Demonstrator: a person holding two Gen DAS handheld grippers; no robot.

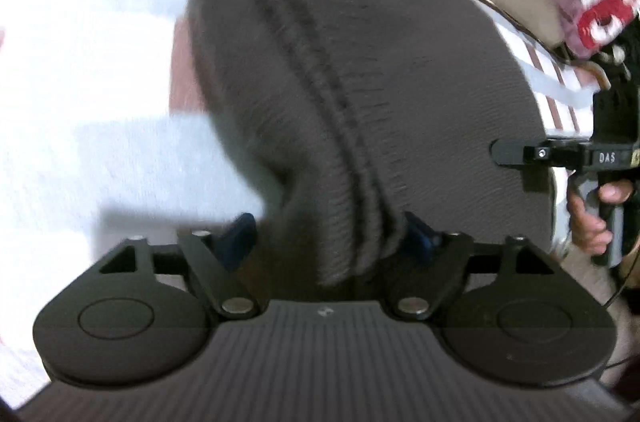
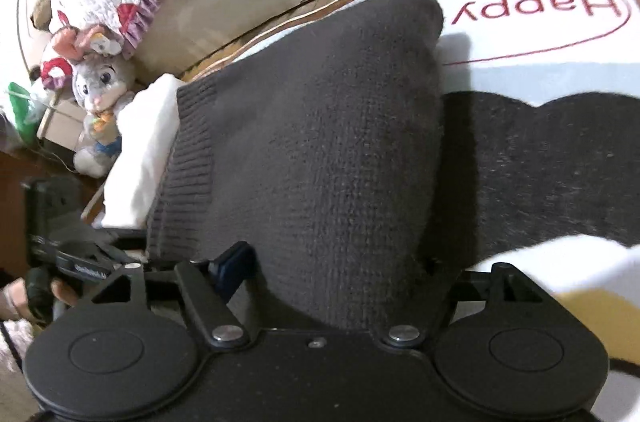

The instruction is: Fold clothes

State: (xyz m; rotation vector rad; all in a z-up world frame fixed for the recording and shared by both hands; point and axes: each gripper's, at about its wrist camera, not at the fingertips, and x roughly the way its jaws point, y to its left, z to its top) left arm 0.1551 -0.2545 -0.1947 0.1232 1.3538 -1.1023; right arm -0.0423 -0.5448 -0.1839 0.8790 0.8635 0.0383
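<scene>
Dark grey knit sweater [image 2: 320, 142] lifted over the blanket [image 2: 520, 70], bunched between both sets of jaws. Left gripper [image 1: 332, 234] and right gripper [image 2: 332, 258] each look clamped on it, pads partly hidden. Blanket reads "Happy"; right tool marked "DAS".

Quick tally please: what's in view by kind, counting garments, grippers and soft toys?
Garments: 1, dark grey knitted sweater
Grippers: 2, black left gripper and black right gripper, both gripping the knit
Soft toys: 1, grey plush rabbit
Total: 4
</scene>
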